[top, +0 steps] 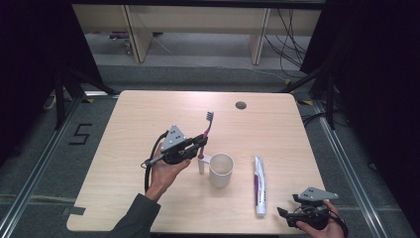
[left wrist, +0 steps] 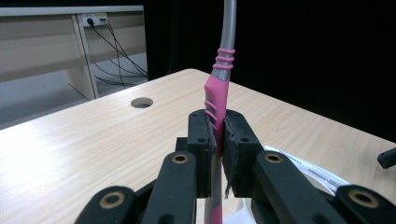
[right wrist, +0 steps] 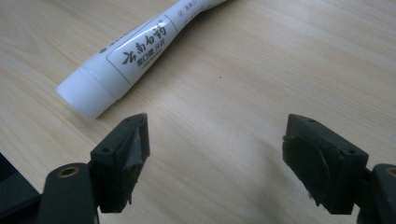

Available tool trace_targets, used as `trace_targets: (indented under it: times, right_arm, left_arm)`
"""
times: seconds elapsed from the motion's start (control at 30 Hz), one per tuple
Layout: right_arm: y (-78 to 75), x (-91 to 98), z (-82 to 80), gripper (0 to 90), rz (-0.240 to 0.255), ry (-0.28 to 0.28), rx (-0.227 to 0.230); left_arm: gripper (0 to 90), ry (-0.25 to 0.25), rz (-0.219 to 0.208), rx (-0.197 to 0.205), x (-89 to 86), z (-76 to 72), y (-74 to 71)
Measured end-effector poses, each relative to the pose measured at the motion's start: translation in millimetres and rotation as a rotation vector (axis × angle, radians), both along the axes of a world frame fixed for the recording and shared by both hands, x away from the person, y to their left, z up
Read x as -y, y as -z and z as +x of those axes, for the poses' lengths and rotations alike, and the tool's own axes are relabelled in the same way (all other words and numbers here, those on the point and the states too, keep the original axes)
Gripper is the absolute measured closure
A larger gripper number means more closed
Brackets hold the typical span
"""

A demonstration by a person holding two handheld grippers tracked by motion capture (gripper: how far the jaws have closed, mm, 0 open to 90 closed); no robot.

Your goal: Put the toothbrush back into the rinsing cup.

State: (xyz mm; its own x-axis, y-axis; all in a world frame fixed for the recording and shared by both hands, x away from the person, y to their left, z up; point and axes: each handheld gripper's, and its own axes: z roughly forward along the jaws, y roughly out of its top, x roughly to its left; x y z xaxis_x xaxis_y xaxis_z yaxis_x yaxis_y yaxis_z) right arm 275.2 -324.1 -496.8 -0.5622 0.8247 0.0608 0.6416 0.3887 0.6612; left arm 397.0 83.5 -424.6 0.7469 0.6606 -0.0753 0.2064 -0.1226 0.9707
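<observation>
Right tool (top: pixel 283 212): at the near right corner of the bench, about 5 o'clock from the cup, held low in the person's right hand (top: pixel 324 225); its jaws stand wide apart with nothing between them, bare wood below.
Toothpaste tube (top: pixel 259 184): white, lying flat on the bench (top: pixel 148 114), just at 3 o'clock of the cup; long axis runs near to far, cap end toward the near edge. In the right gripper view its cap (right wrist: pixel 84 95) lies just beyond the spread jaws, apart from them.
Cup (top: pixel 221 169): white, upright, open mouth up, near the bench's middle.
Left tool (top: pixel 199 145): at 10 o'clock of the cup, raised in the person's left hand (top: pixel 166 173); jaws clenched on the pink grip of the toothbrush.
Toothbrush (top: pixel 207 130): long axis nearly upright, tilted slightly; bristle head up and toward 12 o'clock, handle end down beside the cup's left side.
Far bench: a round cable hole (top: pixel 240 105) at 12 o'clock.
</observation>
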Motion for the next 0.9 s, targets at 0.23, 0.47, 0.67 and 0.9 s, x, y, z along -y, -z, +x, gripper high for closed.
trace_targets:
  times: [0.23,0.47,0.67,0.9]
  right_arm:
    - [-0.4,-0.2,-0.5,23.7,0.001,0.007,-0.002]
    - [0.1,0.5,0.5,23.6,-0.005,-0.004,0.009]
    - [-0.1,0.0,0.0,23.6,0.003,0.000,0.000]
    - [0.0,-0.8,-0.3,23.6,0.007,0.002,-0.004]
  left_arm:
    - [81.7,0.004,0.011,-0.010,-1.2,-0.8,9.0]
    - [81.5,0.011,0.031,-0.029,-3.3,-4.2,15.2]
    - [81.3,0.019,0.062,-0.041,-4.7,-6.7,20.1]
    - [80.8,0.033,0.083,-0.077,-5.6,-8.4,30.0]
